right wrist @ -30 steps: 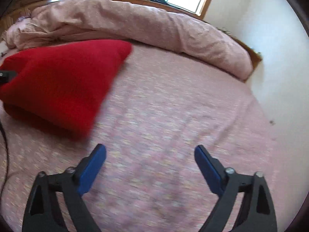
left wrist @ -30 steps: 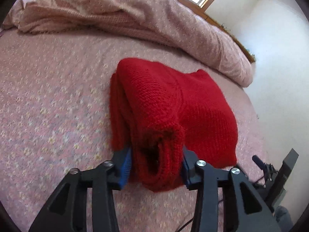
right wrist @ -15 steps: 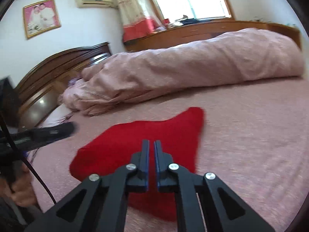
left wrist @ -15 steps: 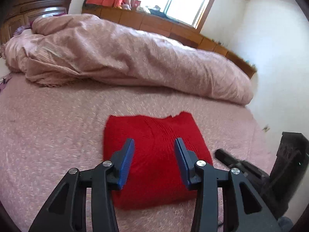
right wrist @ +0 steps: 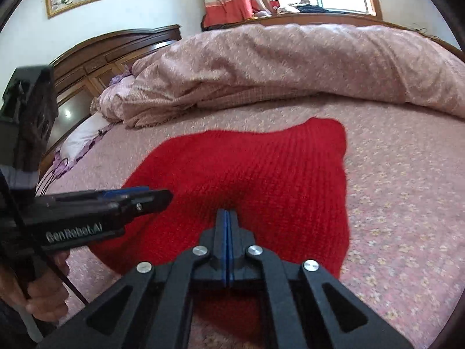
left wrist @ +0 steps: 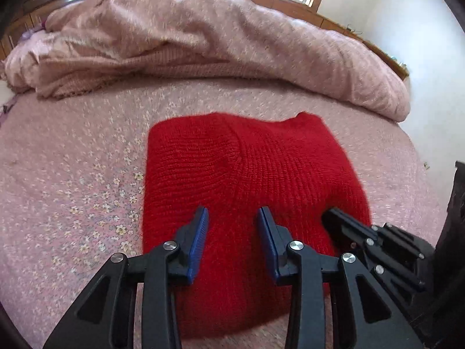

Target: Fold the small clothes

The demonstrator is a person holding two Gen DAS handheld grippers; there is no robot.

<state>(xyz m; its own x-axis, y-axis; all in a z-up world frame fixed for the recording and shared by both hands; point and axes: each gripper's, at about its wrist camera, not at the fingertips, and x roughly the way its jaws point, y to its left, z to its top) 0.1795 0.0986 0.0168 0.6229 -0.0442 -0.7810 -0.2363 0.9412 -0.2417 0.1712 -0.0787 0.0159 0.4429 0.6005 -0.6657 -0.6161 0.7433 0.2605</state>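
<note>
Left gripper (left wrist: 232, 229): I see its blue pads parted over the near edge of the sweater, gripping nothing.
Right gripper (right wrist: 227, 218): pads pressed together, tips low over the knit (contact unclear), nothing between them.
Red sweater (left wrist: 250, 180): folded into a rough square, flat on the floral bedsheet (left wrist: 72, 180).
Beyond: a rumpled pink duvet (left wrist: 218, 37) heaped across the bed.
</note>
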